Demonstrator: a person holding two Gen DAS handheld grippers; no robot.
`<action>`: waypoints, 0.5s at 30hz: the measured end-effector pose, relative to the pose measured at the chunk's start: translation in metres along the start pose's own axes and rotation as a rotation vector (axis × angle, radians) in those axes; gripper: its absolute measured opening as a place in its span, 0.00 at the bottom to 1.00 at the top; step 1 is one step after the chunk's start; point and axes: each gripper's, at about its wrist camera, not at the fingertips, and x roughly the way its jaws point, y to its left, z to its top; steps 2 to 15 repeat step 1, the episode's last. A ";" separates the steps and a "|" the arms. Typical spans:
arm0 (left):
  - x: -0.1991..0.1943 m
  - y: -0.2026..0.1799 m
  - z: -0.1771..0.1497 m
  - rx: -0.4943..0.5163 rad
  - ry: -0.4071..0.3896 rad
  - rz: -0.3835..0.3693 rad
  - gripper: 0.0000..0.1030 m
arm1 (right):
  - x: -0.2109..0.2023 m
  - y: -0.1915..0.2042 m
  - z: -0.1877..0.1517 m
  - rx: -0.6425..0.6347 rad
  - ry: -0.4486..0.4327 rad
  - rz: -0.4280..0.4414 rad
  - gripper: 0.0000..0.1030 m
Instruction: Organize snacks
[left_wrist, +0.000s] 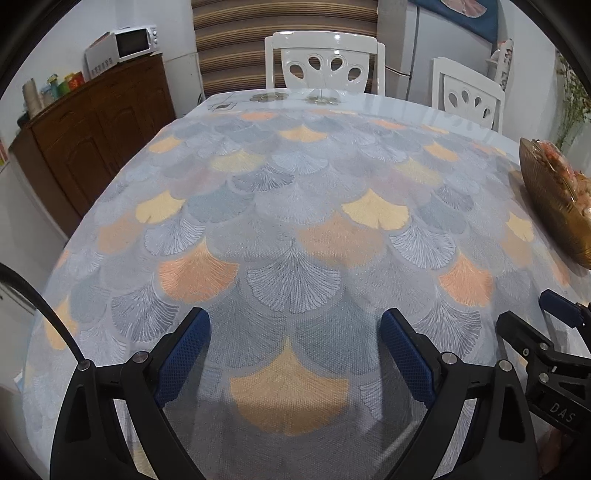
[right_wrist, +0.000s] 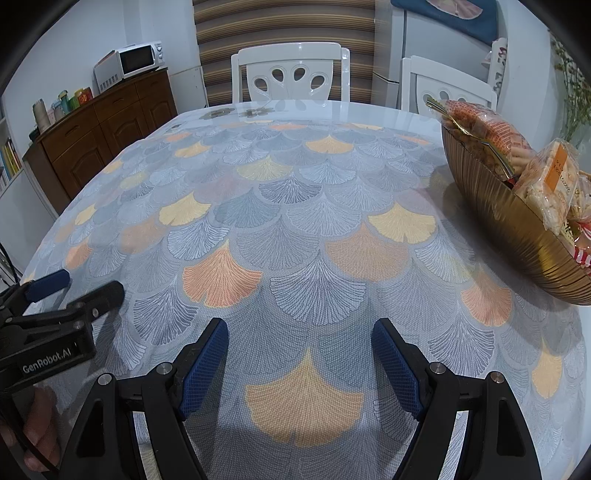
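A ribbed golden bowl (right_wrist: 517, 229) stands at the right of the table and holds several wrapped snack packets (right_wrist: 546, 181). Its edge also shows at the far right of the left wrist view (left_wrist: 554, 206). My left gripper (left_wrist: 295, 325) is open and empty above the patterned tablecloth (left_wrist: 295, 206). My right gripper (right_wrist: 299, 332) is open and empty above the cloth, to the left of the bowl. Each gripper shows in the other's view: the right one (left_wrist: 546, 314) at the right edge, the left one (right_wrist: 77, 288) at the left edge.
Two white chairs (right_wrist: 291, 74) (right_wrist: 443, 85) stand behind the table. A brown sideboard (right_wrist: 99, 129) at the left carries a white microwave (right_wrist: 136, 59) and small containers. A fridge (right_wrist: 443, 44) stands at the back right.
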 end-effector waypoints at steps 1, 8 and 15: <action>0.002 0.000 0.000 0.001 0.014 -0.005 0.91 | 0.000 0.000 0.000 -0.001 0.001 0.000 0.77; 0.002 0.000 0.000 0.001 0.014 -0.005 0.91 | 0.000 0.000 0.000 -0.001 0.001 0.000 0.77; 0.002 0.000 0.000 0.001 0.014 -0.005 0.91 | 0.000 0.000 0.000 -0.001 0.001 0.000 0.77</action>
